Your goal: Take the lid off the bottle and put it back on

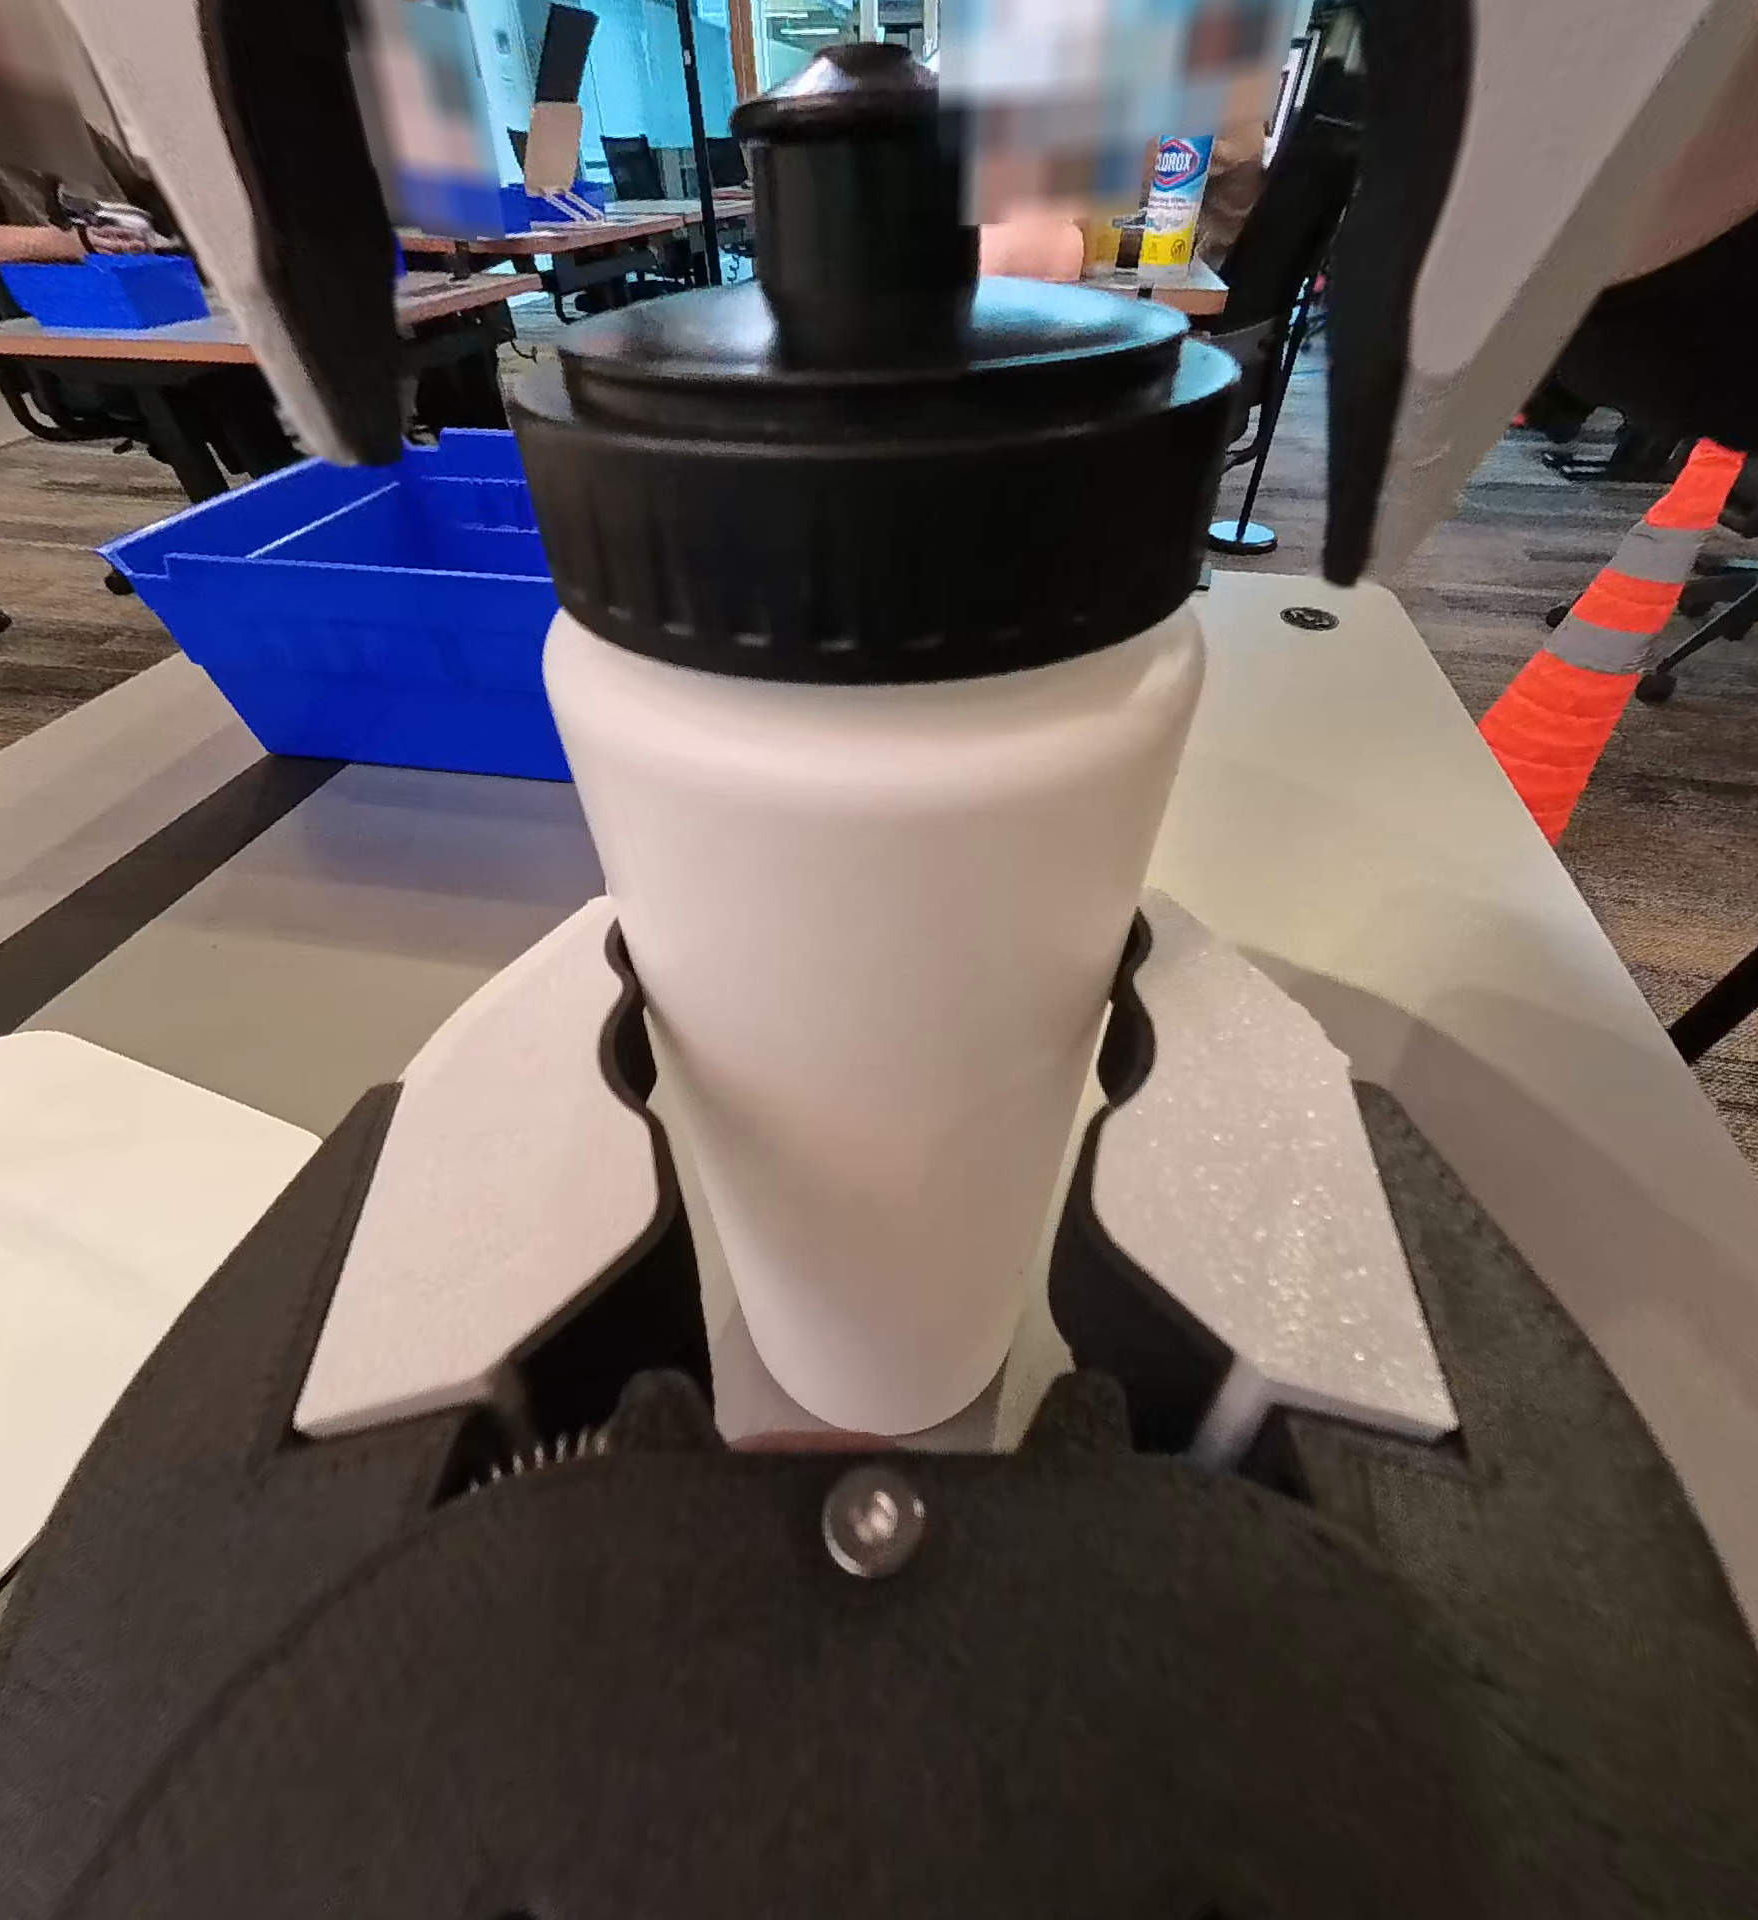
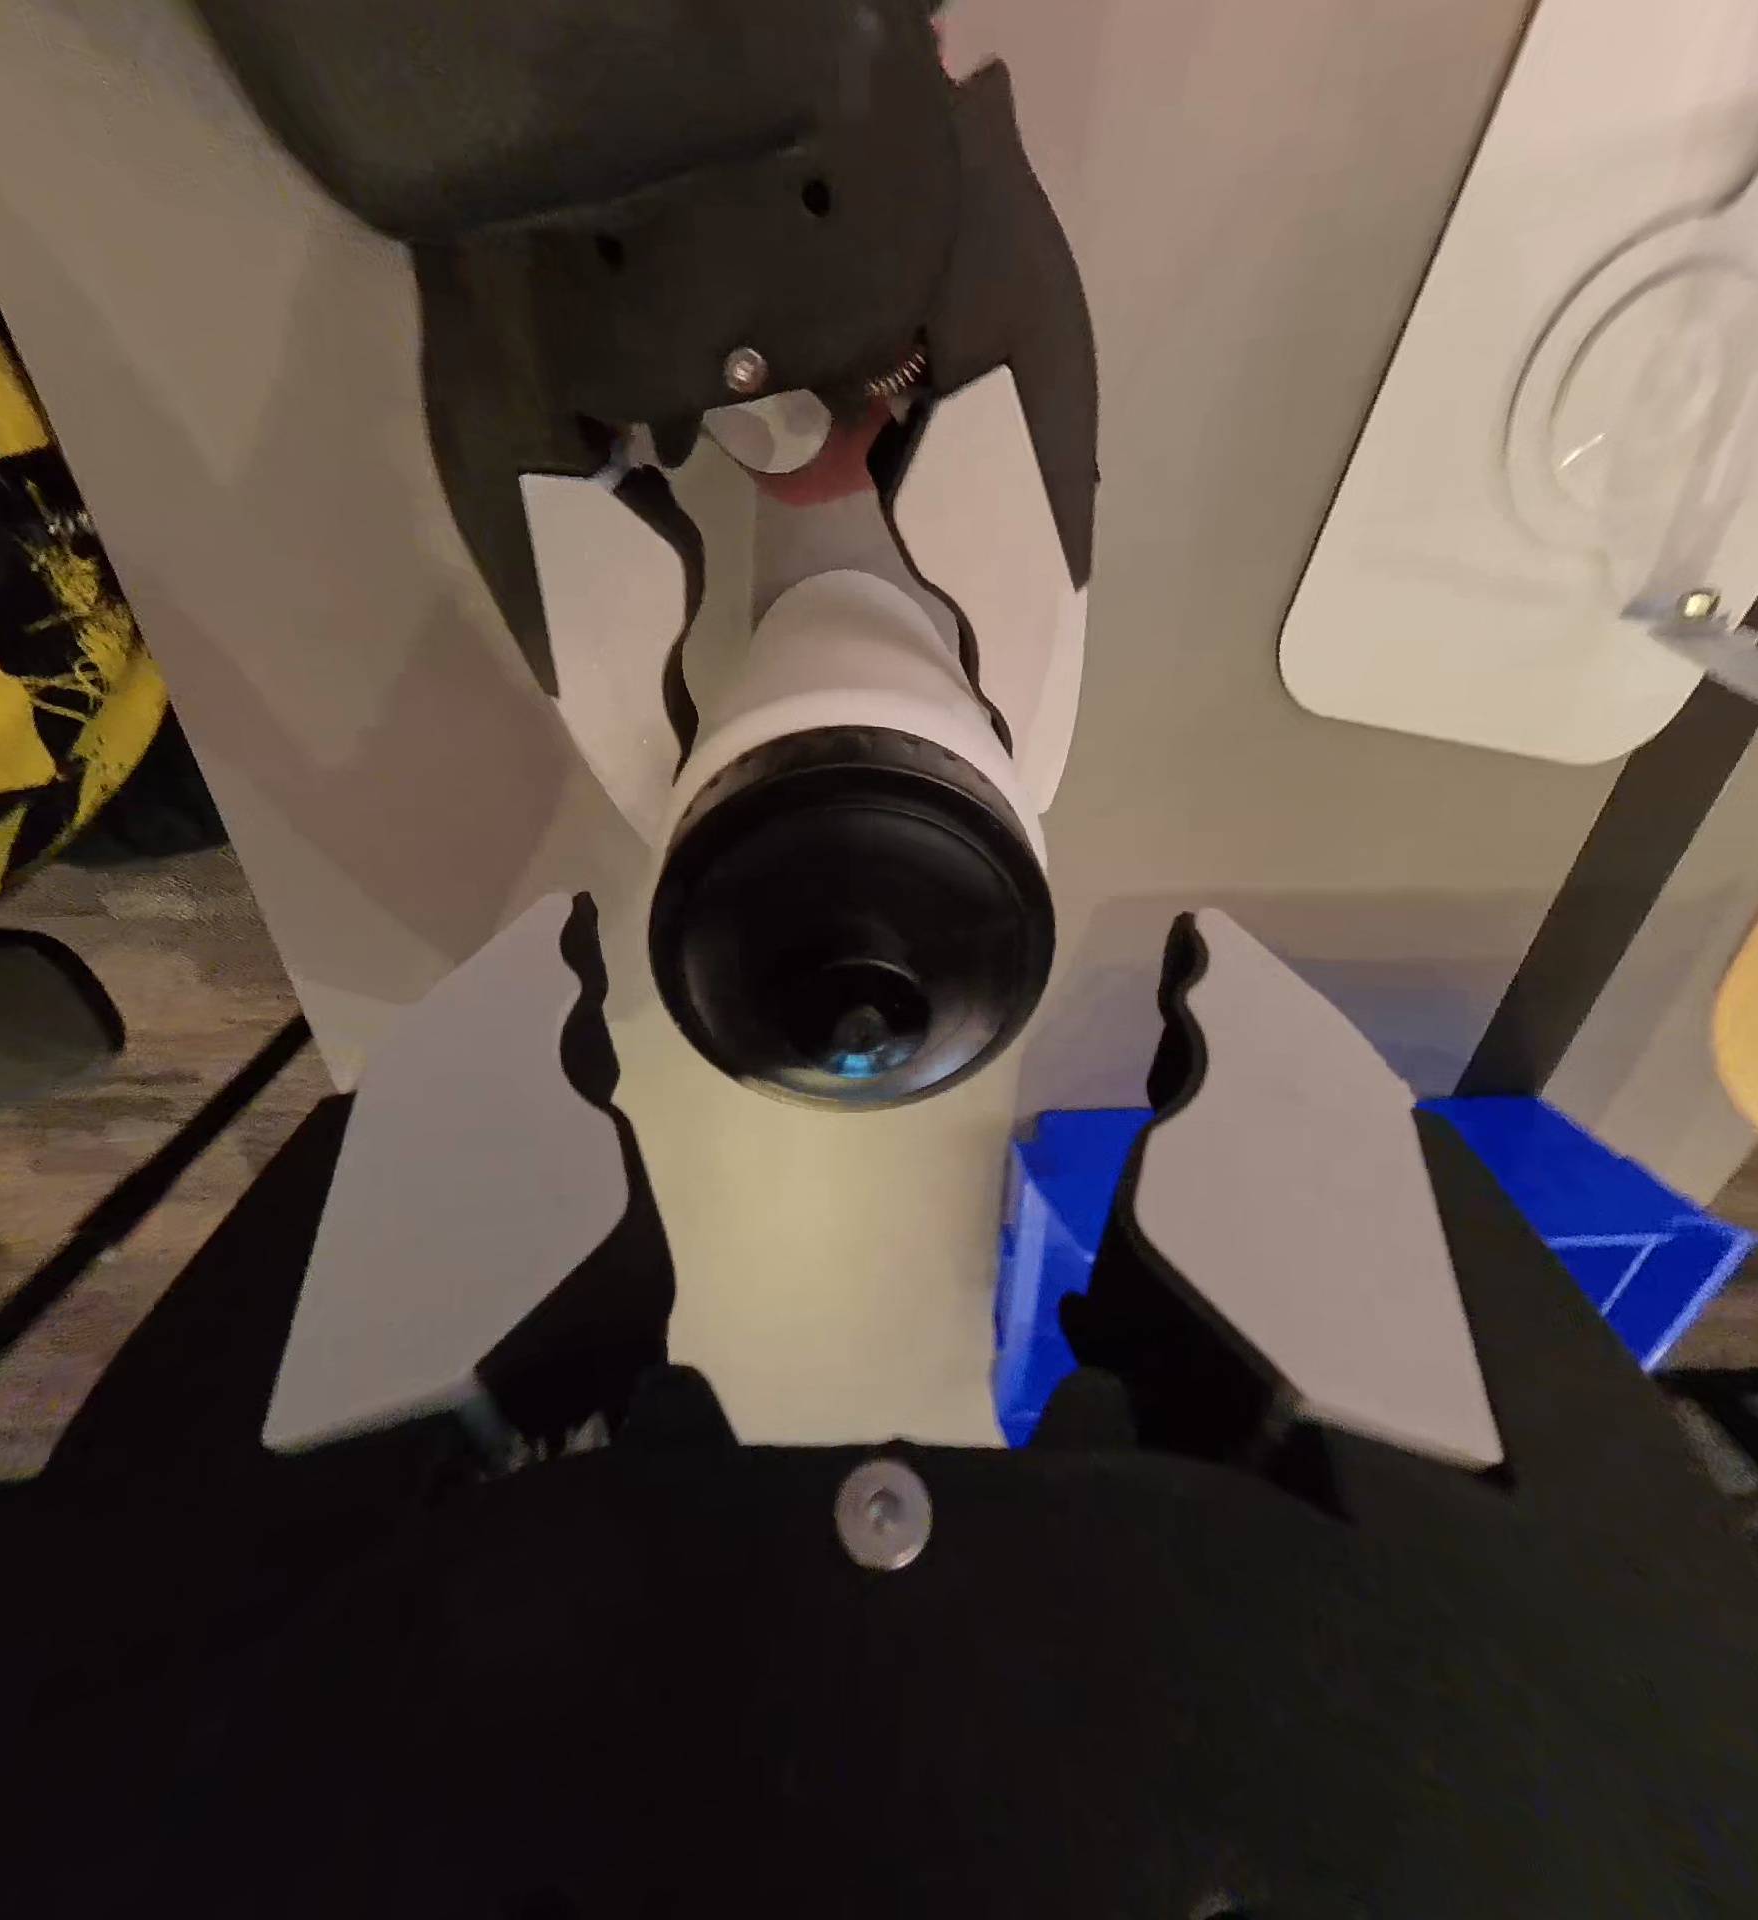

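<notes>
A white bottle (image 1: 875, 987) with a black screw lid (image 1: 875, 499) and spout stands upright on the pale table (image 1: 1374, 831). My left gripper (image 1: 875, 997) is shut on the bottle's body, a finger pressing each side. My right gripper (image 1: 854, 509) hangs over it from above, open, with a fingertip either side of the lid and not touching it. In the right wrist view I look straight down on the lid (image 2: 849, 935), which is on the bottle (image 2: 844, 665). The right gripper (image 2: 880, 925) straddles the lid with gaps both sides. The left gripper (image 2: 844, 727) clamps the body below.
A blue bin (image 1: 355, 623) sits on the table behind and left of the bottle; it also shows in the right wrist view (image 2: 1581, 1226). A white tray (image 1: 75, 1247) lies at the near left. An orange cone (image 1: 1623, 623) stands on the floor to the right.
</notes>
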A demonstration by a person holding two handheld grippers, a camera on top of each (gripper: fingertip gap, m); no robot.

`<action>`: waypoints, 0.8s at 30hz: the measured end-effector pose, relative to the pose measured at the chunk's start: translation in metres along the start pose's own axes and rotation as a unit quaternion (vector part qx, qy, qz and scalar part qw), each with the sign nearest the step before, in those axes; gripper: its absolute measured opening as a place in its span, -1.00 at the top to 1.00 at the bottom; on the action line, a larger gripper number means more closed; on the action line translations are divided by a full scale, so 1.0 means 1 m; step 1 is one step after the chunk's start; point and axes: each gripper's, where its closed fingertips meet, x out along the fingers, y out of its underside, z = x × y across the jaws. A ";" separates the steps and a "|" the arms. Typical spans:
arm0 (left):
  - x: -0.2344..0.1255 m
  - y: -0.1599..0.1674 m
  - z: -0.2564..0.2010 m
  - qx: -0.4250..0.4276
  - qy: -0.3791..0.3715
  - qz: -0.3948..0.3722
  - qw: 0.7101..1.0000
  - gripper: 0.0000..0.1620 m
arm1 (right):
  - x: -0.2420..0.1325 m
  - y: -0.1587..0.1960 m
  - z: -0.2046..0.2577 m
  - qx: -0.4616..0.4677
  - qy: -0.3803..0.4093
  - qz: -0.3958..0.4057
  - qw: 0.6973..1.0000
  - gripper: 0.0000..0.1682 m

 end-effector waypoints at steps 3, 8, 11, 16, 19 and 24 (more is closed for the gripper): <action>0.000 0.000 0.000 -0.001 0.001 -0.001 1.000 -0.05 | 0.001 -0.004 0.000 -0.065 0.014 0.000 0.998 -0.10; 0.000 0.000 0.000 0.000 0.000 0.000 1.000 -0.05 | 0.006 0.000 0.004 -0.042 0.003 0.023 0.999 0.09; 0.001 0.000 0.001 -0.005 -0.003 0.000 1.000 -0.05 | 0.006 0.001 0.003 0.093 -0.014 0.025 0.995 0.08; 0.001 0.000 0.000 -0.001 -0.005 0.001 1.000 -0.05 | 0.009 0.001 0.006 0.176 -0.031 0.016 0.984 0.07; 0.001 0.000 0.000 0.000 -0.005 0.003 1.000 -0.05 | 0.009 0.002 0.003 0.110 -0.019 0.011 0.994 -0.13; 0.001 0.000 0.000 -0.001 -0.004 0.001 1.000 -0.05 | -0.005 -0.005 0.006 -0.023 0.015 -0.008 1.000 -0.18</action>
